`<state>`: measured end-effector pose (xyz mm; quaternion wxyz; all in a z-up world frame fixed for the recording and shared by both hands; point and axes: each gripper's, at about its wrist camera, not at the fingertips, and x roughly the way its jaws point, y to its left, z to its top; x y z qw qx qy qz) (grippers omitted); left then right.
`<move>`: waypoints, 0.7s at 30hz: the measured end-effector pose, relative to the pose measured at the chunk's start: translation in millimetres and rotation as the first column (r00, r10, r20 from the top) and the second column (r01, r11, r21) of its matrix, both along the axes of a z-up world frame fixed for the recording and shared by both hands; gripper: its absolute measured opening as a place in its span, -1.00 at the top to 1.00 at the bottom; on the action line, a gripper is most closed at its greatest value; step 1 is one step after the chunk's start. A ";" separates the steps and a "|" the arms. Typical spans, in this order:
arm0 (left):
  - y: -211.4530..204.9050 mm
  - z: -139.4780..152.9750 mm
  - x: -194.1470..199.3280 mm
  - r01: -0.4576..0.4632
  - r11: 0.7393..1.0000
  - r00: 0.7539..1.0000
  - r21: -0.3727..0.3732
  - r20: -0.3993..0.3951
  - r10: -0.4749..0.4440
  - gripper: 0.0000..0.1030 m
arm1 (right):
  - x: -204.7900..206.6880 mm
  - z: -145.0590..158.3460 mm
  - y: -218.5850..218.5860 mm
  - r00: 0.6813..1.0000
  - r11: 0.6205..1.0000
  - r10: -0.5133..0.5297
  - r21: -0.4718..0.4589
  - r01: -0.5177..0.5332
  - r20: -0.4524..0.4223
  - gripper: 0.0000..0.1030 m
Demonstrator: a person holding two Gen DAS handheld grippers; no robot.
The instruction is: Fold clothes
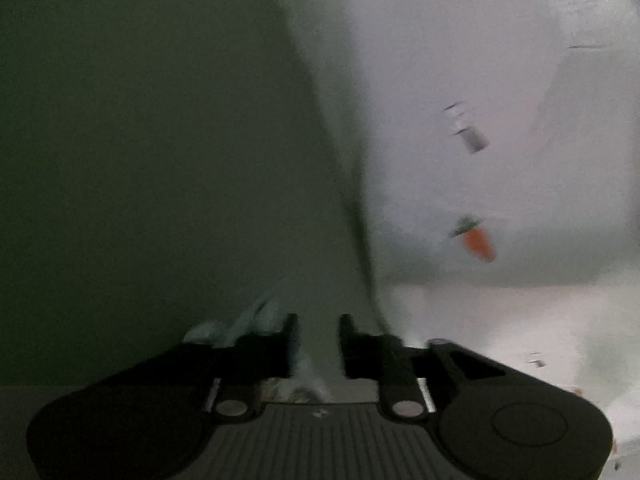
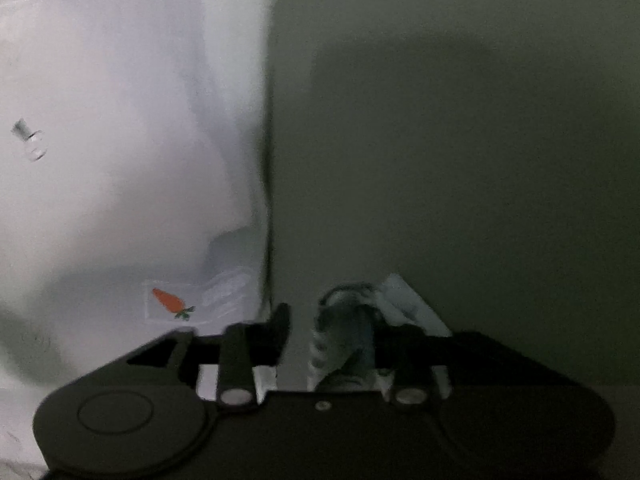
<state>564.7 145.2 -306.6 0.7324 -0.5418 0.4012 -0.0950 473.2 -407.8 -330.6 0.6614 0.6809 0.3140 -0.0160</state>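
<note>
A pale grey-green garment (image 1: 160,160) fills the left half of the left wrist view, blurred and in shadow. Its edge runs down between the fingers of my left gripper (image 1: 318,340), which is shut on it, with a bunch of cloth (image 1: 256,320) beside the left finger. In the right wrist view the same garment (image 2: 440,160) covers the right half. My right gripper (image 2: 332,328) is shut on a gathered bunch of this cloth (image 2: 348,316). Both views are soft with blur.
A white surface (image 1: 500,320) (image 2: 100,180) lies beyond the garment. On it are a small orange carrot mark (image 1: 476,240) (image 2: 170,301) on a white patch and a small silvery object (image 1: 466,128) (image 2: 28,140).
</note>
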 end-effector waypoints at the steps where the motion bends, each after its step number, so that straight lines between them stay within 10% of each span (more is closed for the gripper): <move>1: 3.6 9.7 -1.6 0.001 1.000 1.000 0.028 0.023 -0.001 0.15 | -1.8 10.2 -1.8 1.000 0.998 0.014 -0.061 -0.014 0.008 0.01; 5: 4.2 47.5 -20.0 0.060 0.945 0.994 0.322 0.063 -0.084 -0.28 | -10.1 52.4 5.6 0.991 0.914 0.137 -0.386 -0.128 -0.004 -0.28; 8: -16.5 60.8 -41.7 0.145 0.788 0.979 0.598 0.026 -0.201 -0.57 | -19.9 80.1 44.6 0.944 0.600 0.301 -0.743 -0.298 -0.135 -0.57; 10: -31.2 60.3 -59.6 0.204 0.679 0.961 0.705 -0.013 -0.276 -0.62 | -29.4 81.1 73.8 0.895 0.359 0.384 -0.856 -0.372 -0.228 -0.58; 11: -37.5 57.3 -68.5 0.233 0.643 0.951 0.730 -0.035 -0.306 -0.66 | -35.8 78.7 83.6 0.874 0.299 0.415 -0.869 -0.393 -0.252 -0.59; 13: -45.7 48.9 -81.3 0.277 0.613 0.937 0.740 -0.064 -0.345 -0.79 | -47.4 70.8 93.8 0.847 0.290 0.464 -0.858 -0.423 -0.260 -0.60; 16: -52.4 36.8 -98.3 0.324 0.587 0.917 0.741 -0.094 -0.387 -0.90 | -52.4 57.3 90.0 0.863 0.419 0.454 -0.801 -0.427 -0.222 -0.61; 21: -55.3 25.3 -91.6 0.349 0.655 0.913 0.671 -0.086 -0.398 -0.97 | -49.6 46.2 86.2 0.866 0.488 0.466 -0.763 -0.423 -0.183 -0.61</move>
